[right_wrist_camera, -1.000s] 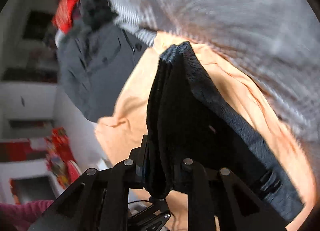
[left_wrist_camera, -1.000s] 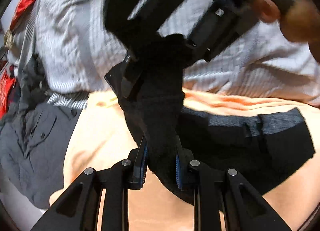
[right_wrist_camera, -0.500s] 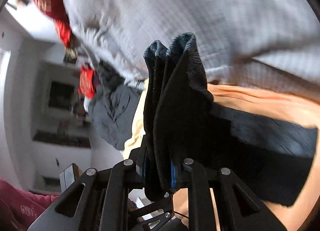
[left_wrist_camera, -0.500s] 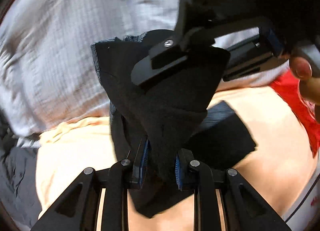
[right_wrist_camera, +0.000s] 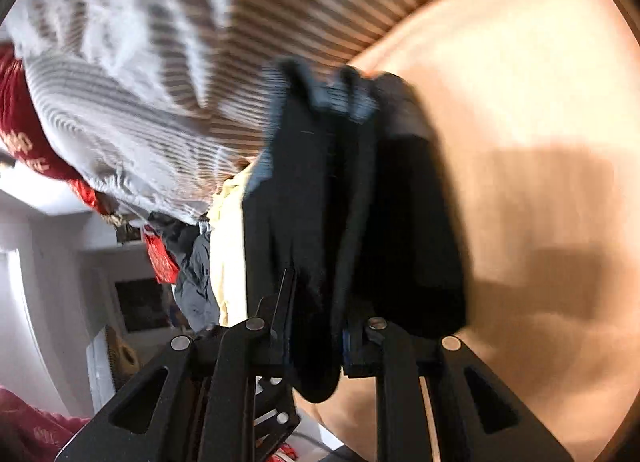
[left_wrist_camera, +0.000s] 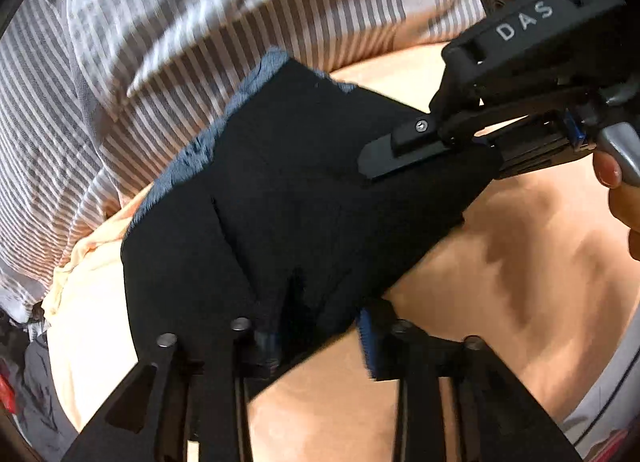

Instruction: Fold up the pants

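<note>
The pants [left_wrist_camera: 304, 189] are a dark bundle, already doubled more than once, lying over the peach sheet [left_wrist_camera: 520, 282] just below the striped blanket [left_wrist_camera: 180, 41]. The cloth looks soft, light and a little fuzzy at the grey edge; I think it will bend anywhere and slip apart at the layers, so it is best to take it at the folded edges, where all layers come together.

The left gripper [left_wrist_camera: 316, 336] has its fingers parted wider than the cloth is thick: the left pad sits against the fabric, the blue right pad [left_wrist_camera: 366, 342] stands free of it. The right gripper [right_wrist_camera: 314, 338] has its fingers closed on a thick fold of the pants; in the left view its fingers [left_wrist_camera: 400, 149] lie over the top of the bundle.

Half a second ago the left fingers were pinching the cloth; now they have released it. The pants hung up between both grippers then, and now they have come down onto the sheet.
</note>
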Demonstrator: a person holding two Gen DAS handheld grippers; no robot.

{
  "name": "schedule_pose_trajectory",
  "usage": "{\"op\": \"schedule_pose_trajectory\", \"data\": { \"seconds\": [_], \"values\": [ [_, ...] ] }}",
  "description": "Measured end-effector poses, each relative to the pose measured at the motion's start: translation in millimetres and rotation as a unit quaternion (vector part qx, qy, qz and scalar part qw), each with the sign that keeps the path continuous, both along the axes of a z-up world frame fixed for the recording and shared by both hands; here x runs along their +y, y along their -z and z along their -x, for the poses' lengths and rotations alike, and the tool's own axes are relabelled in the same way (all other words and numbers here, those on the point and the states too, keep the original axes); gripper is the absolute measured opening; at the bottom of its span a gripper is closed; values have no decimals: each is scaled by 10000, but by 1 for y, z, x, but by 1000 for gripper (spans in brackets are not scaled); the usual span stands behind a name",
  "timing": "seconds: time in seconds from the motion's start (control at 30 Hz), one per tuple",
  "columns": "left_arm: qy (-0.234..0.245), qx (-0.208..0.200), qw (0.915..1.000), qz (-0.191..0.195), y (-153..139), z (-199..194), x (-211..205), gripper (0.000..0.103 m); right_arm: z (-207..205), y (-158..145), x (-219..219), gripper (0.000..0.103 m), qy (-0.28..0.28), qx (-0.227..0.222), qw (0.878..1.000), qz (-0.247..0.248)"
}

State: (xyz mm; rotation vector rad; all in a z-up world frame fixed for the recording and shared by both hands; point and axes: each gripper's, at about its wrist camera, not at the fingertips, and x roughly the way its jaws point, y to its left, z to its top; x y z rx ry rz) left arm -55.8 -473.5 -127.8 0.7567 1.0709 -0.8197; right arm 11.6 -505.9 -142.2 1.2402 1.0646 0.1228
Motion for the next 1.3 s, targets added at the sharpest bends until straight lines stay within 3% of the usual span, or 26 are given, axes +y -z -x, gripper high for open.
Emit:
{"op": "schedule_pose_trajectory", "data": {
  "seconds": [0.03,0.07,0.17,0.2,0.27,0.33,0.37,0.4,0.53,0.7,0.77,0.87,0.97,1.07,1.17,1.3],
  "values": [
    [-27,66,10000,-7,-2,1,3,50,2,3,0,19,45,8,10000,-18],
    [-80,153,9999,15,-6,0,10,54,4,5,-1,19,82,47,10000,-14],
    [-298,383,9987,132,-20,-5,28,54,4,-2,-3,27,2,202,9996,218],
    [-467,389,9979,210,-27,-11,35,54,1,-8,-1,37,-57,289,9988,393],
    [-843,326,9953,347,-38,-30,49,54,3,-31,-5,43,-120,448,9944,947],
    [-1312,195,9902,442,-44,-53,61,56,8,-47,-13,43,-111,369,9894,1398],
    [-1536,142,9871,436,-43,-66,66,68,1,-60,-17,43,-96,255,9865,1615],
    [-1806,95,9826,425,-40,-79,72,69,-5,-67,-20,43,-84,215,9845,1739],
    [-2486,179,9670,525,-32,-110,87,69,-54,-74,-25,43,-195,97,9772,2112],
    [-2854,386,9565,474,-12,-131,102,69,-97,-62,-15,43,-660,187,9607,2689],
    [-2909,504,9545,429,-4,-133,107,69,-109,-58,-10,37,-816,228,9574,2762],
    [-2936,692,9527,369,8,-135,111,69,-112,-57,-3,8,-1088,371,9491,2932],
    [-2851,891,9535,398,14,-122,110,69,-99,-59,-2,7,-1188,523,9394,3172],
    [-2649,899,9595,346,19,-113,104,69,-82,-52,-7,6,-1213,742,9369,3194],
    [-2518,962,9623,369,25,-106,98,69,-73,-39,-10,0,-1141,1079,9303,3315],
    [-2522,957,9622,379,29,-107,96,72,-51,-32,-22,3,-888,1403,9314,3241]
  ]
}}
